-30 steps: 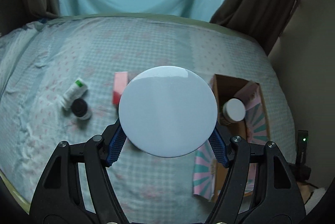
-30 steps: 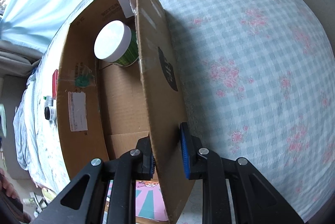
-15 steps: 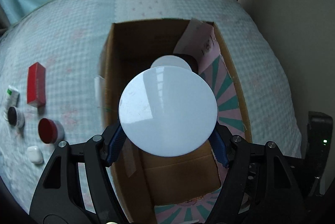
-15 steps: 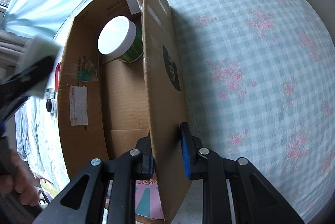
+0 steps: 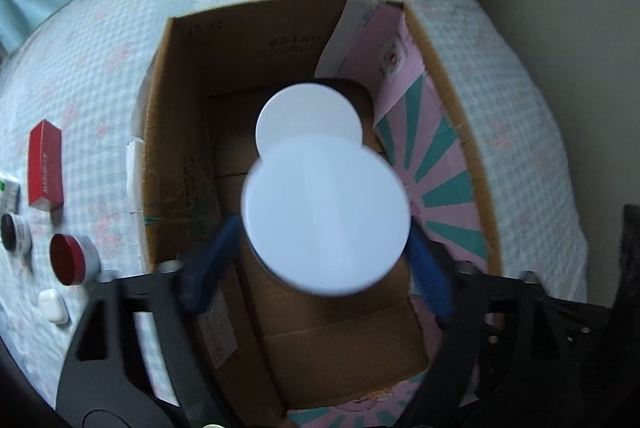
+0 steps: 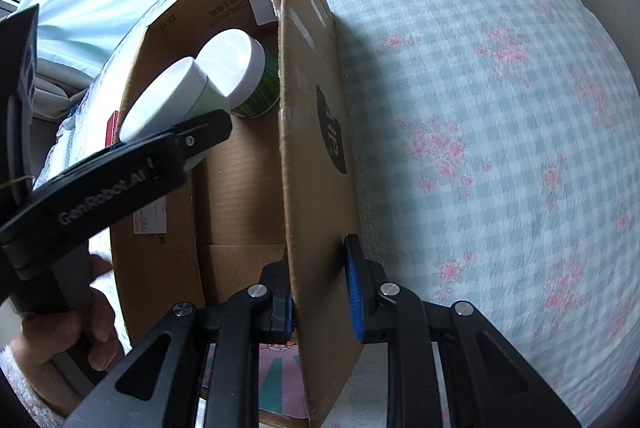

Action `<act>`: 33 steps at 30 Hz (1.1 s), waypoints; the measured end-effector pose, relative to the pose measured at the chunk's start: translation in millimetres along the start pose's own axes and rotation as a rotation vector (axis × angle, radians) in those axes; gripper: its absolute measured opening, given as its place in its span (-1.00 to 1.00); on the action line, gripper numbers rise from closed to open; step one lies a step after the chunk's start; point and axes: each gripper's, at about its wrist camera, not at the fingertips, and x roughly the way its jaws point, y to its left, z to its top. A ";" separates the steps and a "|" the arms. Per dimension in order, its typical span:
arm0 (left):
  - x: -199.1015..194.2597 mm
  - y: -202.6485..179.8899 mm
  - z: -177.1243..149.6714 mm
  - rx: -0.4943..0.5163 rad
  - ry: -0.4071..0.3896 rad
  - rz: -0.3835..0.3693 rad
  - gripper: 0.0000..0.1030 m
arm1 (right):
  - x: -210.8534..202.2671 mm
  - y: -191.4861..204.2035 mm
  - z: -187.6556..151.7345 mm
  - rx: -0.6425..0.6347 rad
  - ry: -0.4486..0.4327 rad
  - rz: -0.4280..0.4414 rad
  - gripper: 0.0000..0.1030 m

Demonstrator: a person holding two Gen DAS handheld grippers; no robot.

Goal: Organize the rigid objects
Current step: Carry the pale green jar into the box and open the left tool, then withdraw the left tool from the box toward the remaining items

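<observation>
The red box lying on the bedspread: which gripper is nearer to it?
Left. The left gripper is over the cardboard box, opening around a white-lidded jar, beside the red box. The right gripper clamps the carton's far wall.

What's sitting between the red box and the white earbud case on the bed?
In the left wrist view, a red-topped jar lies between the red box and the white earbud case, all on the bedspread.

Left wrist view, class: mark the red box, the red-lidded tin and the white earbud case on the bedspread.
red box [image 5: 45, 165]: left wrist view, middle of its long upper face.
red-lidded tin [image 5: 68, 259]: left wrist view, centre of the red lid.
white earbud case [image 5: 53, 305]: left wrist view, middle of its top.
</observation>
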 end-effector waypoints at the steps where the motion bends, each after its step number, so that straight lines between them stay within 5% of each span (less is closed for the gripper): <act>1: -6.0 2.3 1.3 -0.003 -0.017 0.002 0.99 | 0.0 0.6 -0.1 -0.001 0.001 -0.001 -0.62; 14: -59.4 29.2 -5.0 -0.030 -0.065 0.033 0.99 | 4.1 -0.6 -0.5 -0.013 -0.007 0.002 -0.61; 33: -220.9 144.1 -46.6 -0.111 -0.185 0.189 1.00 | 3.9 4.5 1.9 0.008 -0.006 -0.013 -0.61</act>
